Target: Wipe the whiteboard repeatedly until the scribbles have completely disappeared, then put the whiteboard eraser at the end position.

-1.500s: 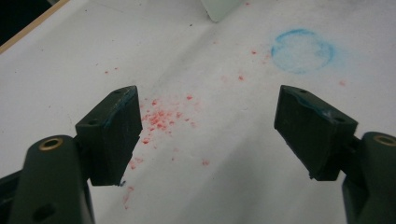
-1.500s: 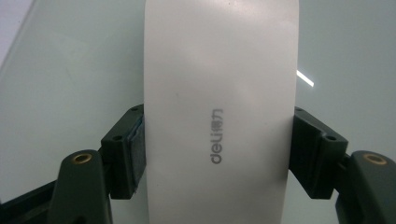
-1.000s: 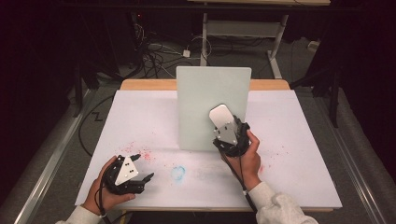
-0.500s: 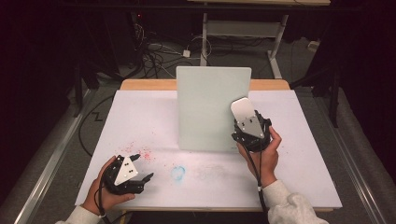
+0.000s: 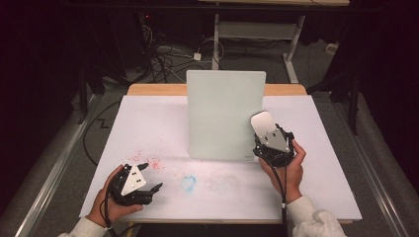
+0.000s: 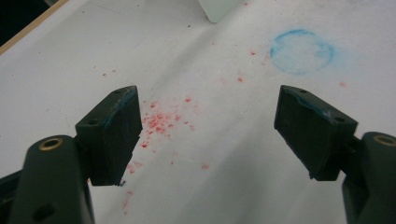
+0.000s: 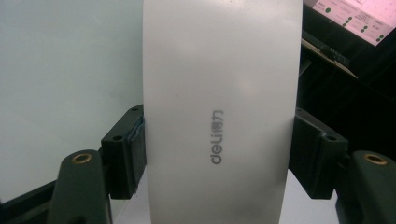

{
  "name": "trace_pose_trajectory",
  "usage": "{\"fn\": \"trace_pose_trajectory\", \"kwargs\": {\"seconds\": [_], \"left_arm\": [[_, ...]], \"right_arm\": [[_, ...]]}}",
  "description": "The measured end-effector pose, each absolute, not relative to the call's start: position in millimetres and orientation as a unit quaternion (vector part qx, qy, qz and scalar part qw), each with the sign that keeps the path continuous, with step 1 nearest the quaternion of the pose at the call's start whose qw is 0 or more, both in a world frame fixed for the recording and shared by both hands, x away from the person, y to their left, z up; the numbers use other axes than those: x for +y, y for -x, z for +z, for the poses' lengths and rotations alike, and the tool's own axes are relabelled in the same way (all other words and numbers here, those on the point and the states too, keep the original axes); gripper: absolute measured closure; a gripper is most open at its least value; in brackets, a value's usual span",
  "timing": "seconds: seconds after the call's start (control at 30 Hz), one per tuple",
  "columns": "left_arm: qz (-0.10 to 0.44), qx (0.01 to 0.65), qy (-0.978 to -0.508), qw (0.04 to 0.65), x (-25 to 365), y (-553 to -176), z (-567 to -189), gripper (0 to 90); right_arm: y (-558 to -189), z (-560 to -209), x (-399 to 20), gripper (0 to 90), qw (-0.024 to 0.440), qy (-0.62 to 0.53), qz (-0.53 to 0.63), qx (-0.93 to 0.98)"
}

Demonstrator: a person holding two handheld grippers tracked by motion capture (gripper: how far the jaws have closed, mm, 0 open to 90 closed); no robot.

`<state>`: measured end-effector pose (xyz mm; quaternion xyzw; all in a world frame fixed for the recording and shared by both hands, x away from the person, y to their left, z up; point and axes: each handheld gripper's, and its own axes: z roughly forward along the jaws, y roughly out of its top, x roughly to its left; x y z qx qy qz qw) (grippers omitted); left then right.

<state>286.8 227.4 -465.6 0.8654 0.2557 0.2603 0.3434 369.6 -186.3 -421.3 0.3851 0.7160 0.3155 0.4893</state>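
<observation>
A pale upright board (image 5: 222, 113) stands at the middle of the white table (image 5: 148, 123). My right gripper (image 5: 269, 143) is held at the board's lower right corner, shut on a white eraser (image 5: 262, 122). In the right gripper view the eraser (image 7: 219, 93), printed "deli", is clamped between both jaws of the right gripper (image 7: 219, 154), with the board (image 7: 70, 70) just behind on the left. My left gripper (image 5: 150, 176) rests low at the front left. Its jaws are open and hold nothing, as the left gripper (image 6: 208, 121) shows in its own view.
A blue ring smudge (image 5: 188, 182) marks the table in front of the board, seen also as the blue ring (image 6: 302, 51) ahead of the left jaws. Red specks (image 6: 163, 121) lie scattered between them. Cables (image 5: 163, 54) and a desk frame (image 5: 257, 34) lie on the floor beyond the table.
My right gripper has carried the eraser rightward across the board's front to its right edge, then dropped slightly. The left gripper has stayed where it was.
</observation>
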Motion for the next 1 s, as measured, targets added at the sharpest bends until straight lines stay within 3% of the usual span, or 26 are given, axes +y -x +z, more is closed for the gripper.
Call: {"fn": "trace_pose_trajectory", "kwargs": {"seconds": [1.0], "left_arm": [[0.259, 0.256, -0.867, 0.339, 225.9, -290.3, -467.6, 22.5]], "right_arm": [[-340.0, -411.8, -195.9, 31.1, 0.437, -0.317, 0.361, 0.761]]}}
